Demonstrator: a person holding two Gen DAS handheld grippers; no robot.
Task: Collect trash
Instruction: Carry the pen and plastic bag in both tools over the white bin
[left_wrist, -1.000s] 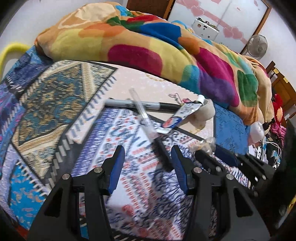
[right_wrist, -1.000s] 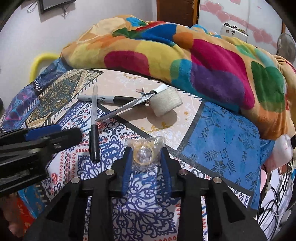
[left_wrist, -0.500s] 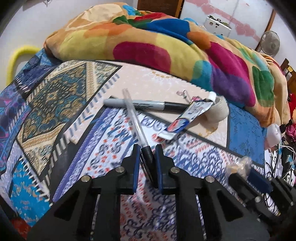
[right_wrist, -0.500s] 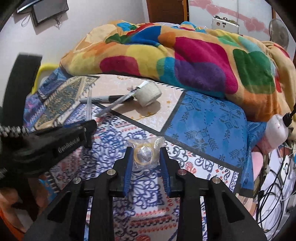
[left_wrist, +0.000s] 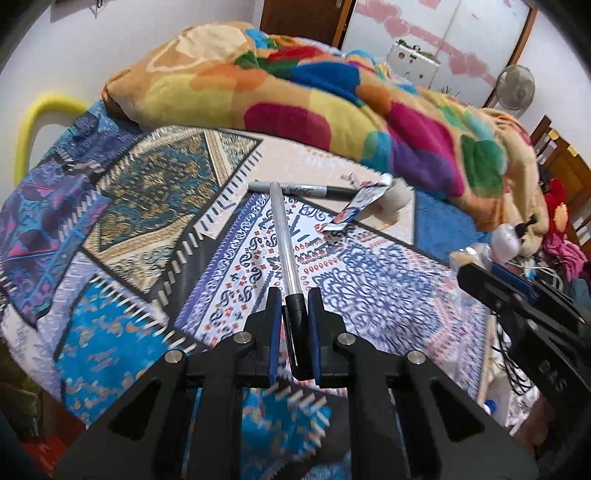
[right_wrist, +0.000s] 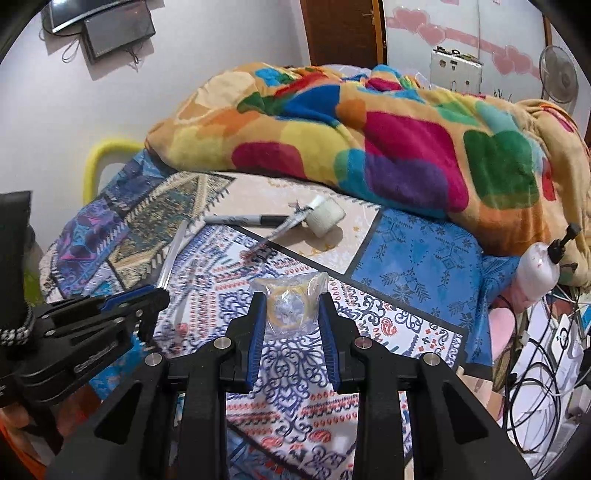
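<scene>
In my left gripper (left_wrist: 292, 314) I hold a clear-barrelled pen (left_wrist: 285, 236), jaws closed tight on its black capped end; the barrel sticks out forward and up, lifted off the patterned bedspread (left_wrist: 388, 280). In my right gripper (right_wrist: 291, 314) sits a crumpled clear plastic bag (right_wrist: 290, 302) with a yellowish ring inside, pinched between the blue pads (right_wrist: 255, 332), jaws narrowed onto it, part open only by the bag's width. The bag is raised above the blue-and-white scroll print of the spread.

Beyond the pen tip, on the bed: a grey marker with black cap (left_wrist: 295, 189) lying crosswise, a small printed tube or sachet (left_wrist: 354, 206) angled beside it, and a roll of white bandage (right_wrist: 325, 219) touching the sachet's far end. From the right wrist view the marker (right_wrist: 243, 219) lies just left of the roll.

Behind all that, a heaped fleece blanket (right_wrist: 369, 140) in bright colour patches runs across the bed. Yellow padded bed rail (left_wrist: 40, 114) at far left. Tangle of cables (right_wrist: 535, 369) off the bed's right edge. A standing fan (right_wrist: 557, 75) against the back wall.
</scene>
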